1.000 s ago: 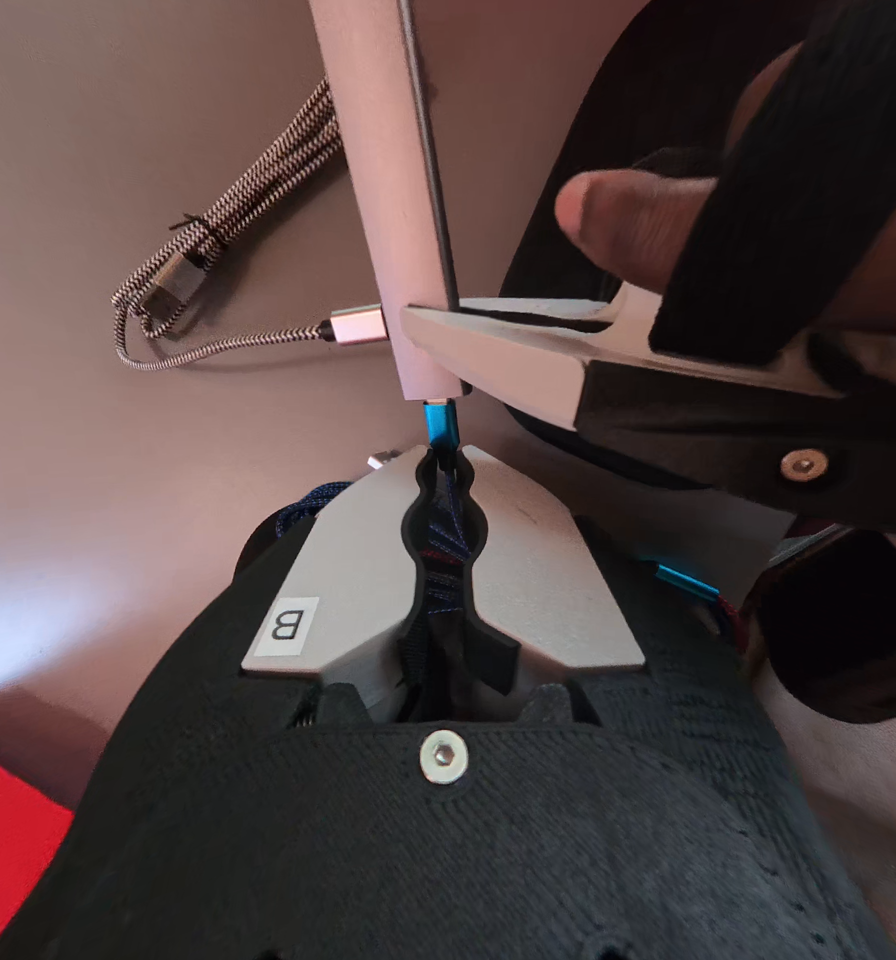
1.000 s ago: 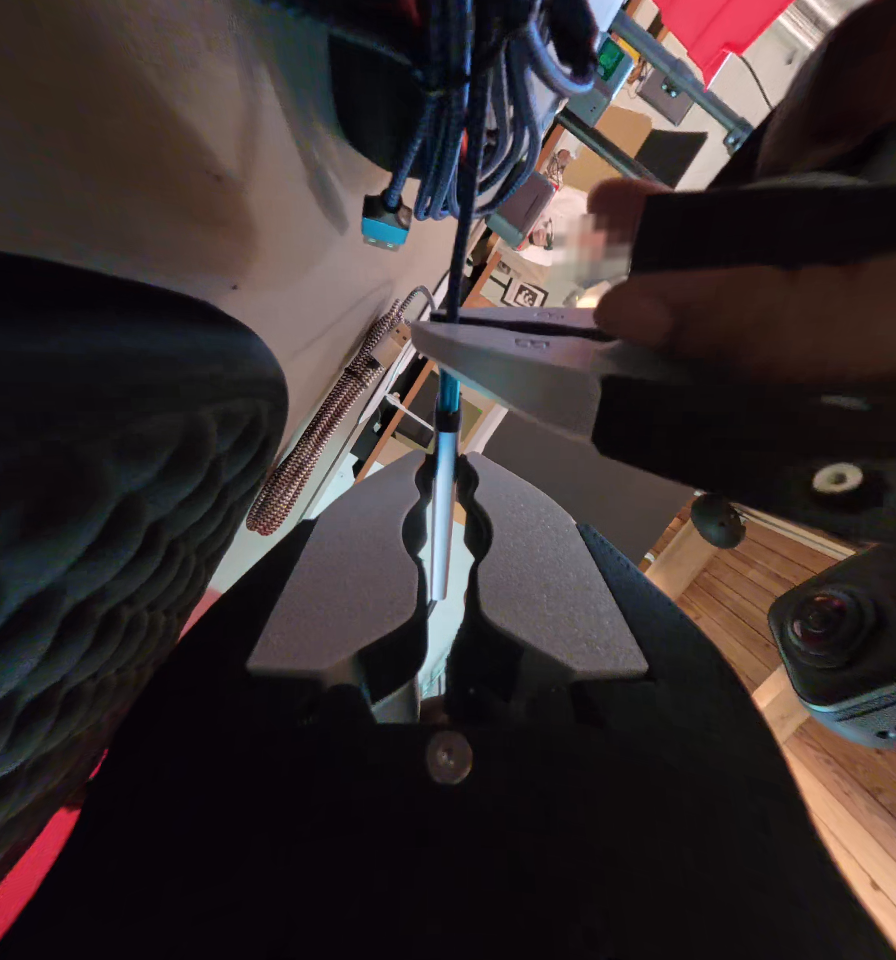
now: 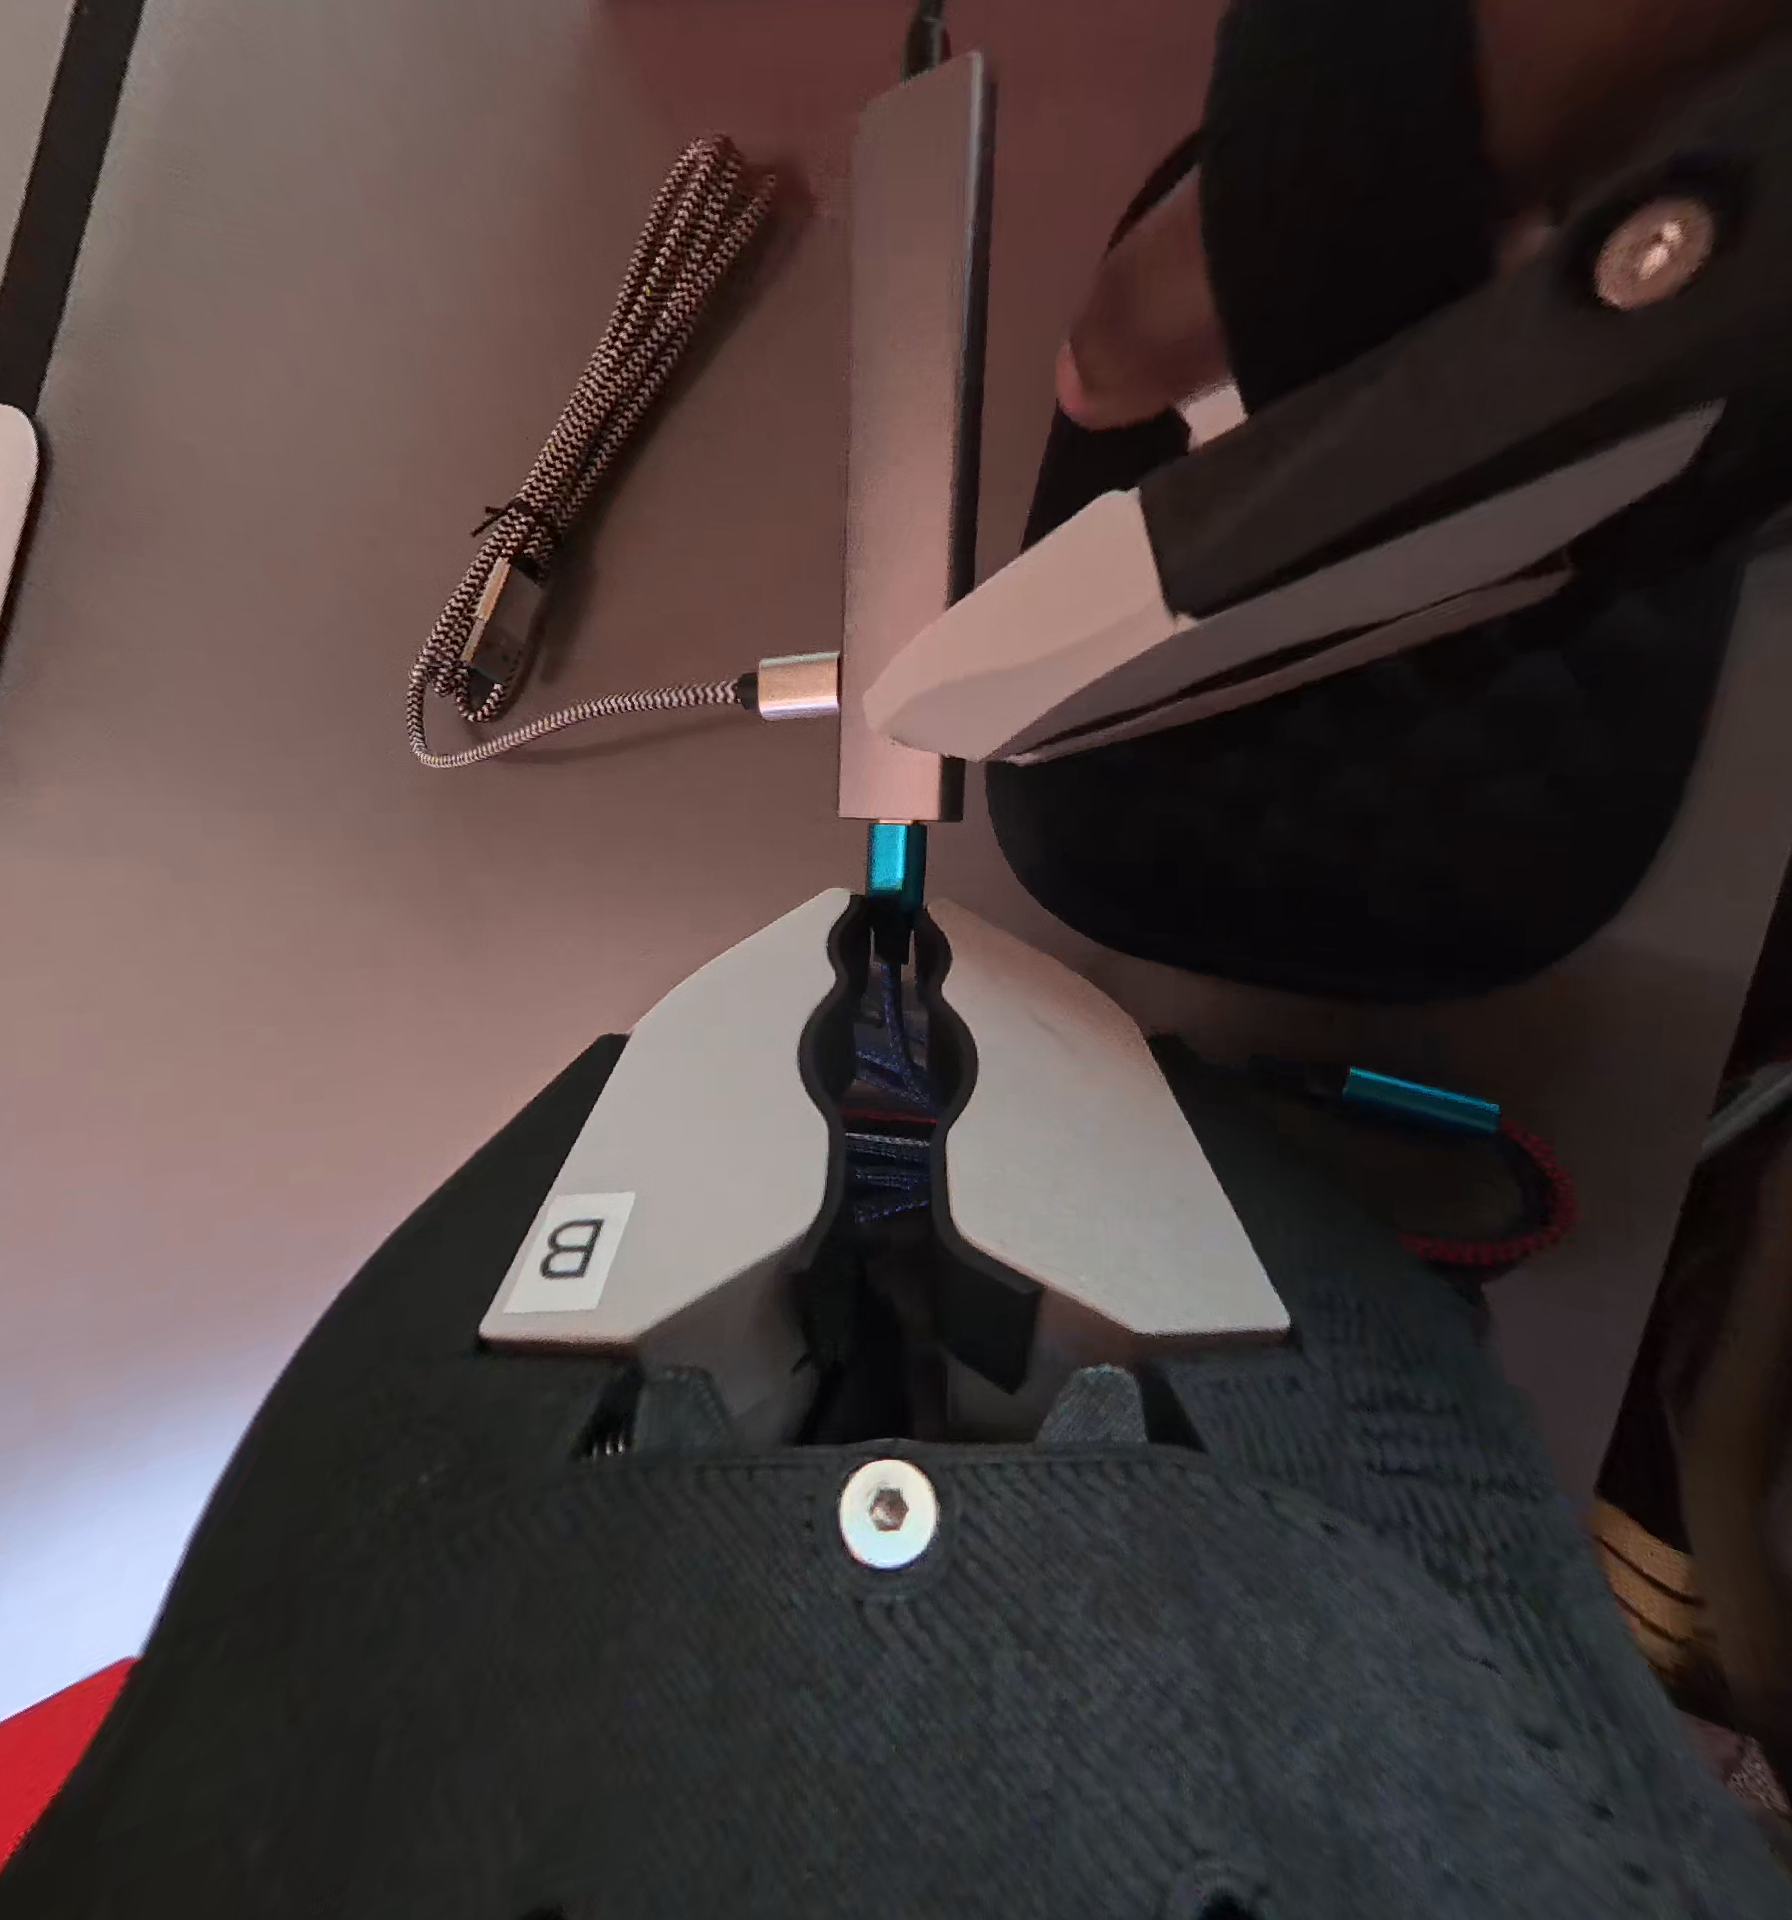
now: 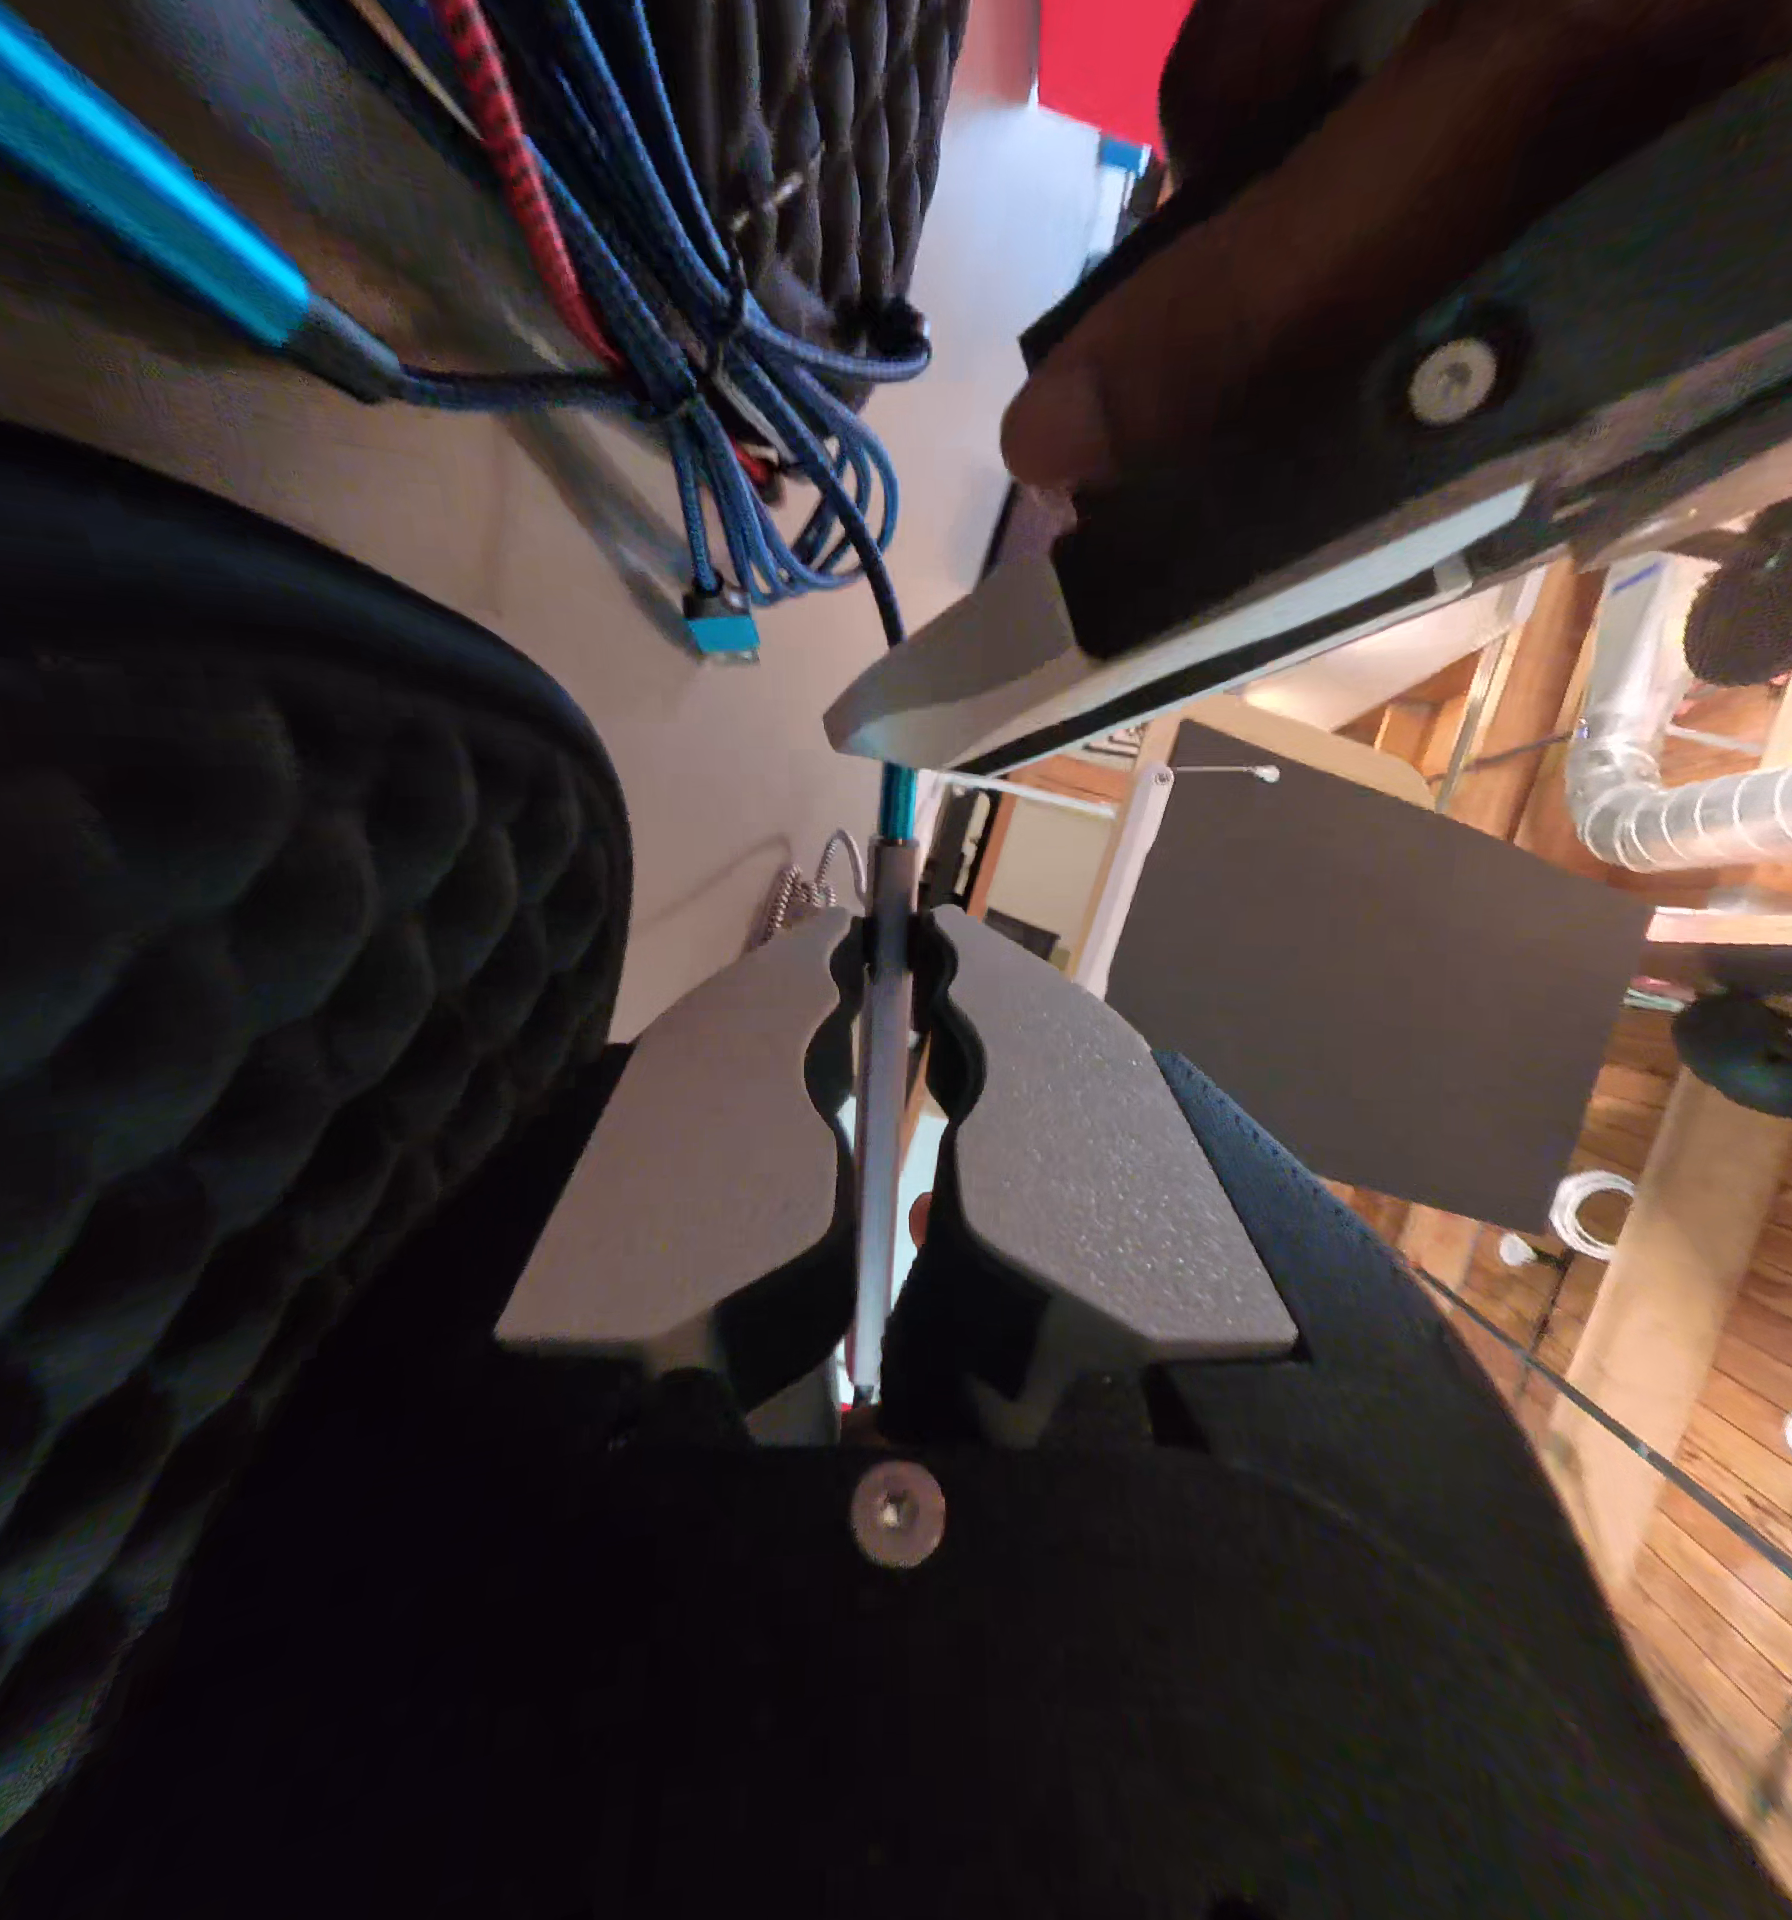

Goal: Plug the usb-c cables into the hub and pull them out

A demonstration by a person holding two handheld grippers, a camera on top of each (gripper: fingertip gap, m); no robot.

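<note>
Receded, hub [image 3: 907, 436] points lengthwise at left tongs [image 3: 890, 920], teal plug [image 3: 892, 860] inserted.

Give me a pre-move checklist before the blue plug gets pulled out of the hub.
1. Left gripper shut on the blue plug: ok, its tips pinch the rear of the plug.
2. Right gripper clamped on the hub: ok, the hub lies edge-on between its jaws.
3. Blue plug fully seated in the hub's end: cannot tell, a sliver of metal shows at the joint.
4. Pull line straight: ok, plug and hub line up.
5. Silver plug in the hub's side port: ok, its braided cable lies slack on the table.
6. Blue cable free of snags: cannot tell, the left gripper hides it.
</note>
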